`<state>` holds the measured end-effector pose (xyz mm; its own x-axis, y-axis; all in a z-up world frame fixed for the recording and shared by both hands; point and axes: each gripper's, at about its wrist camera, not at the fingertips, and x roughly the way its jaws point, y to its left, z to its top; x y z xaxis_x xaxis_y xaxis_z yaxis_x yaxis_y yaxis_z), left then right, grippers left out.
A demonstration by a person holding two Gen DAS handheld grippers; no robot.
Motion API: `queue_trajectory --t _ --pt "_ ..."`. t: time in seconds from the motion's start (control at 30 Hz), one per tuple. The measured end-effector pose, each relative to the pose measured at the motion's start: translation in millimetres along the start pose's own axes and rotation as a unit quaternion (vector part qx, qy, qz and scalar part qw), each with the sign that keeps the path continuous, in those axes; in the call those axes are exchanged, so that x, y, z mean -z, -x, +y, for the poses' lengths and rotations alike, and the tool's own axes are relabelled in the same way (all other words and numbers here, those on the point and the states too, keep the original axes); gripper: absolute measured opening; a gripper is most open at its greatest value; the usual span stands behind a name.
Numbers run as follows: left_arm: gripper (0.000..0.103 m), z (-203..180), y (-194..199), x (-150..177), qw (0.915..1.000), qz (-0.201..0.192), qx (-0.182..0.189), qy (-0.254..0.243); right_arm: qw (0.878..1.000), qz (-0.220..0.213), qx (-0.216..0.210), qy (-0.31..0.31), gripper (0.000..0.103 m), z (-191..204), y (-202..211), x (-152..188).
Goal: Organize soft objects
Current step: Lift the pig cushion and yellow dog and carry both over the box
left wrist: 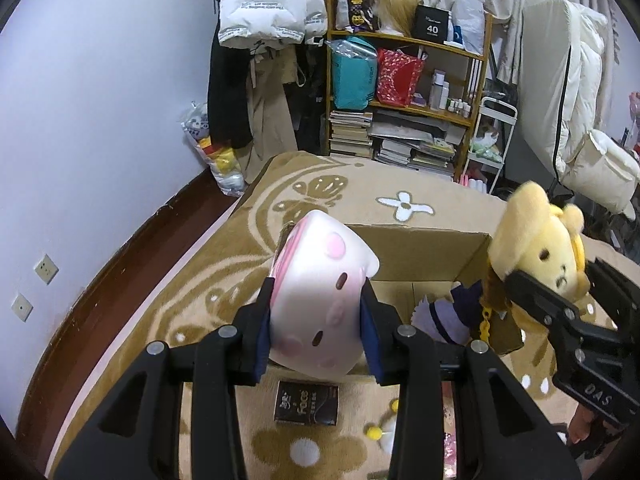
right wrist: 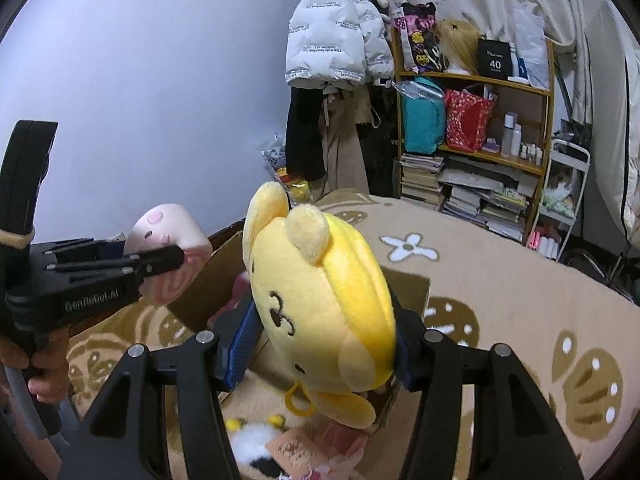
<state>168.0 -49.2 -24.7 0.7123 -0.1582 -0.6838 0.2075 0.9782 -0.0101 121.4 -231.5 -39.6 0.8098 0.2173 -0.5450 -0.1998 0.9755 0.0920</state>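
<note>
My left gripper (left wrist: 318, 312) is shut on a white-and-pink plush (left wrist: 320, 292) with small dark eyes, held above the near-left edge of an open cardboard box (left wrist: 420, 252) on the bed. My right gripper (right wrist: 320, 344) is shut on a yellow bear plush (right wrist: 320, 300), held above the same box (right wrist: 216, 280). The bear (left wrist: 536, 248) and right gripper (left wrist: 560, 300) show at the right of the left wrist view; the pink plush (right wrist: 168, 236) and left gripper (right wrist: 160, 260) show at the left of the right wrist view. A purple-and-white plush (left wrist: 444, 316) lies inside the box.
A beige flower-pattern blanket (left wrist: 320, 188) covers the bed. A dark "Face" packet (left wrist: 306, 402), a small bee toy (right wrist: 256, 436) and pink wrapped items (right wrist: 332, 452) lie near the box front. A wooden shelf (left wrist: 404, 92) with books and hanging coats (left wrist: 264, 4) stand beyond the bed.
</note>
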Motion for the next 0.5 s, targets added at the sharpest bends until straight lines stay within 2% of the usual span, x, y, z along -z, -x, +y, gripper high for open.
queue_trajectory --t 0.2,0.5 --pt "0.037 -7.1 -17.4 -0.3 0.9998 0.015 0.010 -0.007 1.000 0.007 -0.001 -0.007 0.061 -8.4 -23.0 -2.7" --pt "0.040 -10.3 -41.5 2.9 0.9991 0.039 0.017 -0.006 0.999 0.044 0.000 -0.017 0.062 -18.8 -48.6 12.5"
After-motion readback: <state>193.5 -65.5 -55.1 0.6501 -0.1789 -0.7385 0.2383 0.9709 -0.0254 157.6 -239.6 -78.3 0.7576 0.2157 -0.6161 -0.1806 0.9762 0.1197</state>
